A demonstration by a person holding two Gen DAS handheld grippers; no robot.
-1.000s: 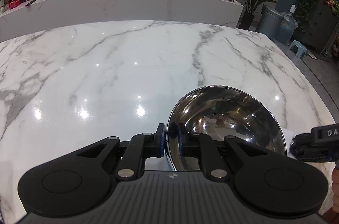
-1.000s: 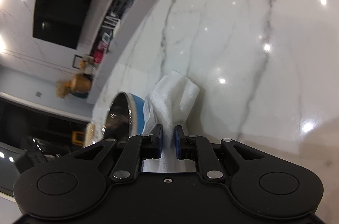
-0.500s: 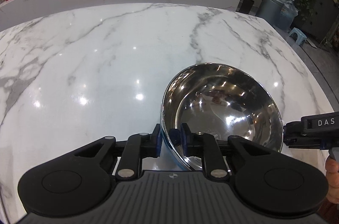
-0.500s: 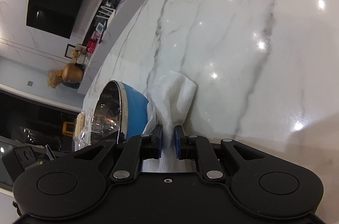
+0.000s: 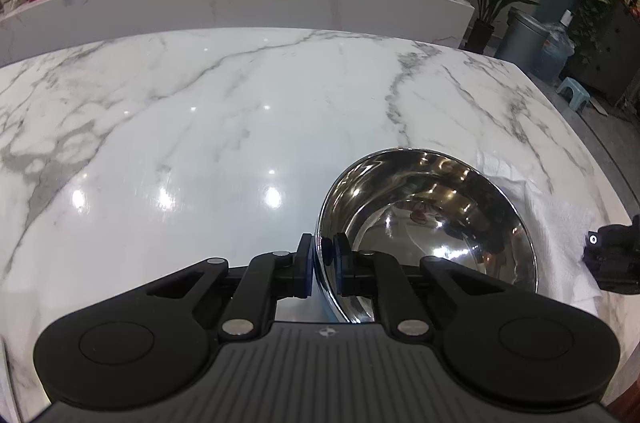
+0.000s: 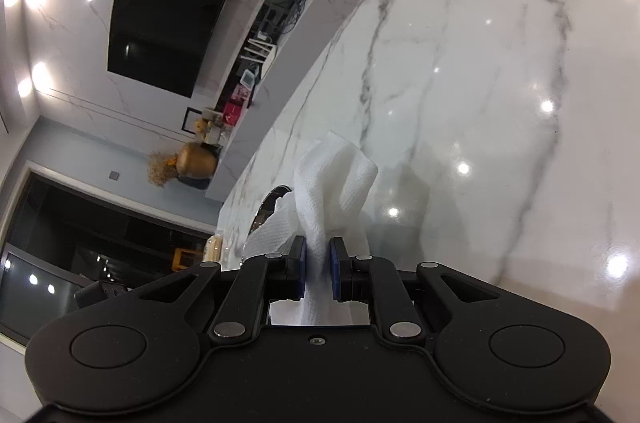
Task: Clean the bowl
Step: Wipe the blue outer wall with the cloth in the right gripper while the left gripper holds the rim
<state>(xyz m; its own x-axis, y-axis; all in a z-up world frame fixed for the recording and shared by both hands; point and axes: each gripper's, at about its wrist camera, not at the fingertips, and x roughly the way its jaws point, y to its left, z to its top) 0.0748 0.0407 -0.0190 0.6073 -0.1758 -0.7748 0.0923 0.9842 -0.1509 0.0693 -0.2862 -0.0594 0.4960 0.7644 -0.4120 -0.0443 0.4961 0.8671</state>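
Left gripper (image 5: 322, 265) clamped on the near-left rim of the steel bowl (image 5: 432, 223), 1 blue pad outside the wall, the other inside, jaws narrow with only the rim between them. Bowl tipped up toward the camera, mirror-bright inside, blue outer wall showing just below the rim at the clamp. Sitting over the right part of the marble table (image 5: 200, 143), near its right edge. White paper towel (image 5: 560, 223) lying on the table just beside the bowl on its right side, partly tucked behind the bowl's far rim. Black body of the right gripper (image 5: 612, 263) at the right edge of the left wrist view, over the towel. From the right wrist view: right gripper (image 6: 318, 265) closed narrow on a bunched fold of paper towel (image 6: 336, 179), 2 blue pads pressing it from both sides, the free end standing up crumpled ahead of the fingertips, more of the sheet spread low to the left. Only a sliver of the bowl's rim (image 6: 266, 203) visible there, just left of the towel. Glossy table (image 6: 500, 103) filling the right of that view, dotted with ceiling-light reflections.
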